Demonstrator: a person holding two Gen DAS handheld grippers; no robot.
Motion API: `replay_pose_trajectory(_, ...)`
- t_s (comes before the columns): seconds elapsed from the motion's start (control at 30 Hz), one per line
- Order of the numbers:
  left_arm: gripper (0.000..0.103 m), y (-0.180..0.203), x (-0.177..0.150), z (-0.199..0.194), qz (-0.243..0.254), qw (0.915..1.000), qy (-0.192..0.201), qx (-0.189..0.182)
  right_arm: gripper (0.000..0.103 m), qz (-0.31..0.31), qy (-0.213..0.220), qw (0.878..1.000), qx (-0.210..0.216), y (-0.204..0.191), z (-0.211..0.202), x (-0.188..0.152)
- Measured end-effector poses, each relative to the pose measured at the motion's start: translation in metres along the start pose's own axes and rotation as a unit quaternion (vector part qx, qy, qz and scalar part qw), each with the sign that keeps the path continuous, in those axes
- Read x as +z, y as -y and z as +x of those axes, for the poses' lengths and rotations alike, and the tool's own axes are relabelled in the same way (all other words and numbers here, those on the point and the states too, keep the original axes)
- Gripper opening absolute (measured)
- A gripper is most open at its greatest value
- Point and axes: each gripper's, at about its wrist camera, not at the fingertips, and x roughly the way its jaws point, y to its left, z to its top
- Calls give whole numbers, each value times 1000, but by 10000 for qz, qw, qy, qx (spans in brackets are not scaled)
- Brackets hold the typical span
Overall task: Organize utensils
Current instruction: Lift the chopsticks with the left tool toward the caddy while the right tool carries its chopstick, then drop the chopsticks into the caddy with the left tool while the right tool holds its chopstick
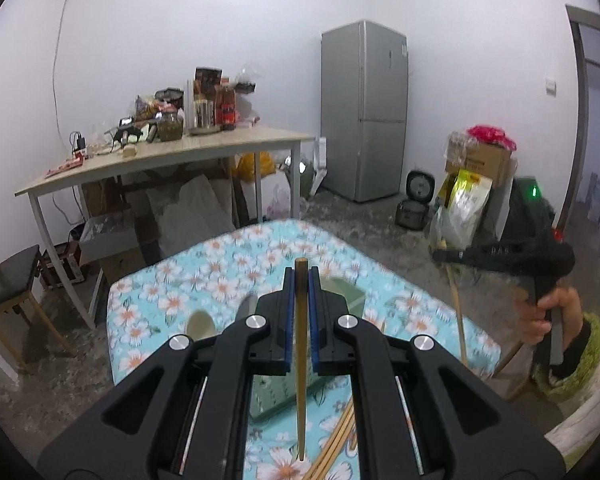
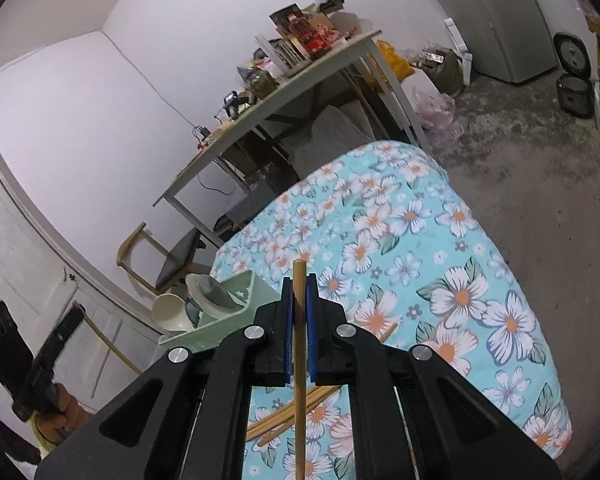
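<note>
I'm pinching one chopstick [image 1: 301, 344] in my left gripper [image 1: 300, 280] and another chopstick [image 2: 299, 344] in my right gripper [image 2: 299, 284], above the floral cloth [image 2: 440, 248]. Only the right wrist view is showing the green tray [image 2: 236, 300] holding spoons [image 2: 172, 312].

A grey two-door fridge [image 1: 364, 110] stands in the far corner against the white wall. Left of it, a long wooden side table [image 1: 204, 150] on white legs carries a clutter of jars, boxes and bottles. A dark-seated wooden chair [image 1: 10, 280] sits near the left edge. A rice cooker [image 1: 416, 200] rests on the concrete floor beside cardboard boxes [image 1: 482, 160].
</note>
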Motion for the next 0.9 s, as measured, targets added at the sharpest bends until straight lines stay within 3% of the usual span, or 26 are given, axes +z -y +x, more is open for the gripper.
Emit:
replay_pose_trajectory(0.43, 6, -24, 79, -20, -433, 9897, 1354, -156, 6, 10, 55, 10000, 4, -6, -7, 4)
replay_pose_trajectory(0.63, 6, -25, 82, 10, -465, 9887, 1425, -26, 6, 11, 37, 10000, -17, -6, -8, 4)
replay_pose_trajectory(0.9, 6, -31, 54, 61, -488, 9916, 1182, 193, 6, -14, 7, 10000, -11, -6, -8, 4)
